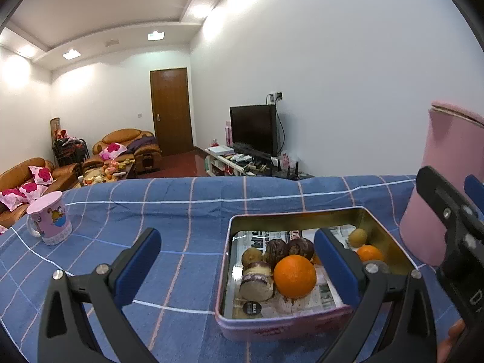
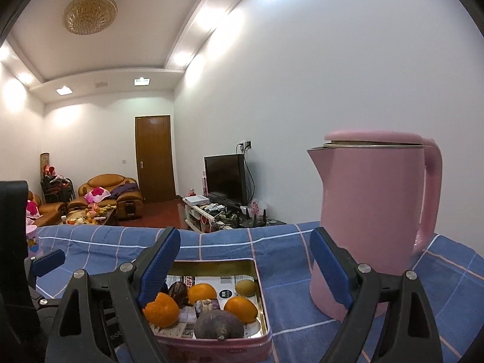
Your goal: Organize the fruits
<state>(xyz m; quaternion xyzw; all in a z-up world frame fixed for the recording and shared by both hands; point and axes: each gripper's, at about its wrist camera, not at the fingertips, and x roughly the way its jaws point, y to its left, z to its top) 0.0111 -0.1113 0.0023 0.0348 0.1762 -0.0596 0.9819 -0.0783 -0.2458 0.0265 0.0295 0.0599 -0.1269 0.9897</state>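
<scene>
A pink tin box [image 1: 284, 323] [image 2: 266, 329] lined with newspaper sits on the blue checked cloth. It holds several oranges [image 1: 295, 276] [image 2: 240, 308], kiwis [image 1: 357, 237] [image 2: 245, 287], dark passion fruits [image 1: 301, 248] [image 2: 218, 324] and chocolate-rimmed cakes [image 1: 257, 281]. My left gripper [image 1: 239, 266] hovers open above the box's left part, nothing between its blue pads. My right gripper [image 2: 245, 272] is open too, level with the box's far right corner, holding nothing. It also shows at the right edge of the left wrist view as a black frame [image 1: 453, 227].
A tall pink kettle [image 2: 372, 217] [image 1: 438, 187] stands right of the box, close to my right gripper's right finger. A pink cartoon mug [image 1: 50, 220] stands at the cloth's left. Beyond the table edge lie sofas, a door and a television.
</scene>
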